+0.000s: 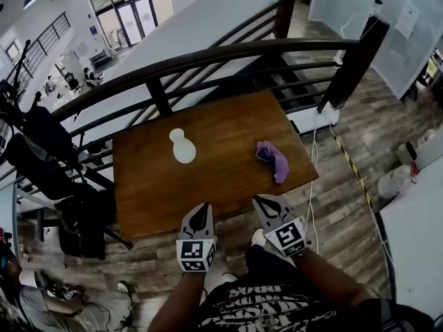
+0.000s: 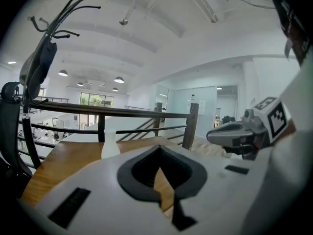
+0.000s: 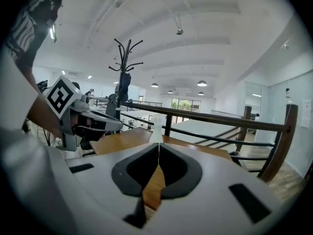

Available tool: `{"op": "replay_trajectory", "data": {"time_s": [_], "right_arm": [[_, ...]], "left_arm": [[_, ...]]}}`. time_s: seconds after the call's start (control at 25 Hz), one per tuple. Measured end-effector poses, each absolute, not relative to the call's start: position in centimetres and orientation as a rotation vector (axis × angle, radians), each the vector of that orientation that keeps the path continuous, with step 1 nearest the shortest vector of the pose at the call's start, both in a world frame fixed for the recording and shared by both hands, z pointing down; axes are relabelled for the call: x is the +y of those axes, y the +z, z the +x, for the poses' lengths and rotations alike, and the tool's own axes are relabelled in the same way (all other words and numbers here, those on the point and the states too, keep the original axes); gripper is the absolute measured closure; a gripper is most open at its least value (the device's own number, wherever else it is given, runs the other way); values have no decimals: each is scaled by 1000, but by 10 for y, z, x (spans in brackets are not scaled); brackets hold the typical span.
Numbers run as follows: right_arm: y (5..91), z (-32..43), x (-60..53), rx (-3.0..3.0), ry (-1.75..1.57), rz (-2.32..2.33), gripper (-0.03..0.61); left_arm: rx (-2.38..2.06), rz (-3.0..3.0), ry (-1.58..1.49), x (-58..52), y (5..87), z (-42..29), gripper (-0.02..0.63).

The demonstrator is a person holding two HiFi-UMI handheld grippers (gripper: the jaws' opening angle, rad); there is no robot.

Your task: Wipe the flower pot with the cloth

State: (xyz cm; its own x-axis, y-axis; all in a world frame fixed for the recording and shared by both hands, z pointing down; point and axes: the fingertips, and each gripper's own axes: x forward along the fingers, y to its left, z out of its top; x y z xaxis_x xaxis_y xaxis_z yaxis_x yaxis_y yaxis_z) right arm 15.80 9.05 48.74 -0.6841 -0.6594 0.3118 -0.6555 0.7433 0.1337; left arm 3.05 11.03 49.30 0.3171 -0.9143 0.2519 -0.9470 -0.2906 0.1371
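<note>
A small white flower pot (image 1: 183, 147) stands upright on the wooden table (image 1: 221, 130), left of its middle. A crumpled purple cloth (image 1: 273, 160) lies near the table's right edge. Both grippers hover side by side just in front of the table's near edge, apart from both things. My left gripper (image 1: 202, 207) is shut and empty, pointing toward the pot (image 2: 109, 145), whose lower part its body hides. My right gripper (image 1: 262, 200) is also shut with nothing in it. In the right gripper view the pot (image 3: 156, 130) shows just past the closed tips, and the left gripper (image 3: 83, 120) is at the left.
A dark metal railing (image 1: 228, 54) runs behind the table, with a thick post (image 1: 353, 64) at the right. A black coat rack and chair (image 1: 48, 158) stand at the left. A white table (image 1: 419, 220) is at the right, and cables (image 1: 313, 158) hang by the table's right side.
</note>
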Motion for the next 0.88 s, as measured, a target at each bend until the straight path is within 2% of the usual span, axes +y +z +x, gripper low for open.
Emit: {"op": "replay_trajectory", "data": {"time_s": [0.56,0.72,0.8,0.88], "right_arm": [[565,250,-71,-2451,373,967,578],[589,264,-112,-2407,376,973,574],[611,268,-124,-2367,395,955,504],[637,271,-133,-2325,399,939,472]], "left_arm": [[-1741,2237,274,-33,505,74,615],[-1727,2234,318,-49,509,79,615],[-1719,2220,341,-52,519,77,615],[-1714,2204,367,-54,530,72,615]]}}
